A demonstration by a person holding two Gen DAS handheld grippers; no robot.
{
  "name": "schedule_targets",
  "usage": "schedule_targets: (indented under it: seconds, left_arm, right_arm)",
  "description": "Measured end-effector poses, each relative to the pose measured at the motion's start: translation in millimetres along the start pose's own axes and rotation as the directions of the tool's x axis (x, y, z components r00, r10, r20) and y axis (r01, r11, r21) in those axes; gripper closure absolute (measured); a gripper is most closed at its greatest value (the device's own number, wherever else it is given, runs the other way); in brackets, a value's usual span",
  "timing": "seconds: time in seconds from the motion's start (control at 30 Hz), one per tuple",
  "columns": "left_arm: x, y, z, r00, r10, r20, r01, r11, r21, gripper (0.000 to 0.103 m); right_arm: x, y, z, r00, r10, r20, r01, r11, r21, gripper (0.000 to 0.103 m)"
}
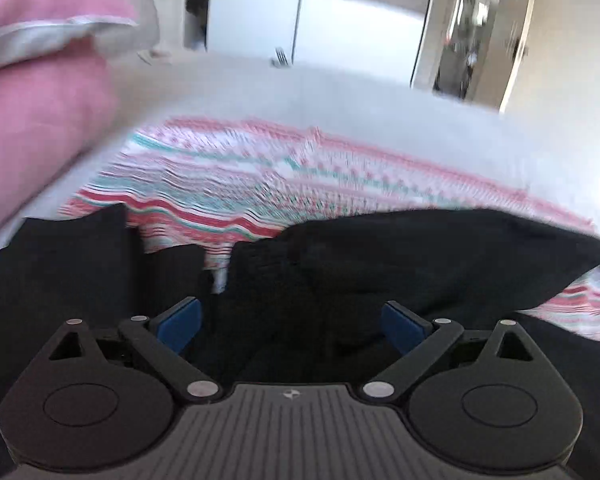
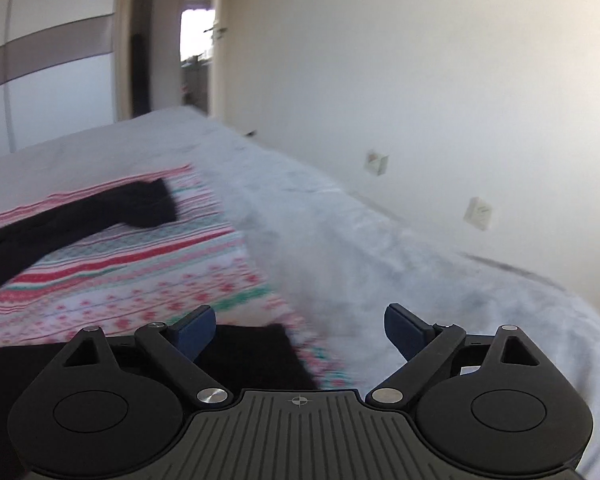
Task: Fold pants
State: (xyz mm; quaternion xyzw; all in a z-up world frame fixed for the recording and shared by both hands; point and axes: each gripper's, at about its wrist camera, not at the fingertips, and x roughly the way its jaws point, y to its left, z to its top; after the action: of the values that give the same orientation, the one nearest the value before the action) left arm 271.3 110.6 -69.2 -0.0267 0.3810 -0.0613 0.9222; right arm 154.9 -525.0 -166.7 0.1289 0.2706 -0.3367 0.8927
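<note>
Black pants lie crumpled on a red, white and teal patterned blanket on the bed. My left gripper is open, its blue pads just above the bunched black cloth, holding nothing. In the right wrist view one pant leg stretches across the blanket at the left, and another leg end lies under my right gripper. That gripper is open and empty, over the leg end's corner and the blanket's edge.
A pink pillow or duvet is piled at the left. The grey-white bedsheet runs to a white wall at the right. A wardrobe and an open doorway are beyond the bed.
</note>
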Motion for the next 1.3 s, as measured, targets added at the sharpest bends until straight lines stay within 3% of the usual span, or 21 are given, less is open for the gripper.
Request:
schedule_targets:
  seconds: [0.1,0.23,0.33,0.4,0.43,0.47,0.57,0.67,0.73,0.77,0.87,0.97,1.07,1.3]
  left_arm:
    - [50,-9,6,0.996,0.042,-0.082,-0.042,0.999,0.010,0.008]
    - [87,-19,2,0.985,0.112,-0.134,-0.107,0.993,0.044,0.033]
    - [91,-15,2,0.987,0.121,-0.106,-0.120,0.993,0.017,0.053]
    - [92,-8,1,0.991,0.109,-0.082,-0.109,0.994,-0.005,0.057]
    - [90,-5,1,0.992,0.107,-0.070,-0.108,0.994,-0.004,0.072]
    - [87,0,1,0.993,0.103,-0.056,-0.103,0.995,-0.009,0.077]
    - [78,12,6,0.997,0.065,-0.047,-0.066,0.997,-0.027,0.079]
    - [80,20,13,0.997,0.059,-0.042,-0.060,0.998,-0.026,0.080]
    - [82,22,17,0.997,0.065,-0.037,-0.066,0.998,-0.014,0.081]
    - [82,23,18,0.997,0.066,-0.038,-0.066,0.998,-0.014,0.081]
    - [80,22,21,0.996,0.081,-0.035,-0.081,0.997,0.006,0.081]
    - [80,31,25,0.996,0.076,-0.036,-0.076,0.997,-0.005,0.081]
    - [76,32,32,0.996,0.089,-0.022,-0.089,0.996,0.003,0.082]
    - [56,31,39,0.998,0.061,0.004,-0.061,0.994,0.094,0.082]
  right_arm:
    - [28,19,14,0.995,0.089,-0.040,-0.089,0.996,0.006,0.010]
    - [75,43,41,0.994,0.089,-0.067,-0.088,0.996,0.028,0.011]
    - [108,67,60,0.988,0.133,-0.082,-0.131,0.991,0.027,0.014]
    - [133,80,74,0.981,0.166,-0.096,-0.161,0.985,0.059,0.026]
    - [145,84,80,0.979,0.181,-0.098,-0.174,0.982,0.078,0.029]
    - [156,89,85,0.976,0.193,-0.098,-0.184,0.978,0.096,0.033]
    - [191,104,101,0.974,0.199,-0.106,-0.184,0.973,0.139,0.042]
    - [215,122,114,0.975,0.199,-0.102,-0.185,0.974,0.132,0.044]
    - [229,136,119,0.976,0.183,-0.118,-0.170,0.979,0.113,0.056]
    - [235,141,120,0.974,0.181,-0.133,-0.169,0.981,0.097,0.068]
    - [245,157,118,0.974,0.150,-0.167,-0.148,0.989,0.023,0.082]
    - [235,160,114,0.978,0.131,-0.159,-0.144,0.987,-0.071,0.095]
    - [216,140,125,0.987,0.112,-0.118,-0.119,0.992,-0.048,0.096]
    - [125,86,163,0.982,0.186,0.020,-0.185,0.982,-0.042,0.097]
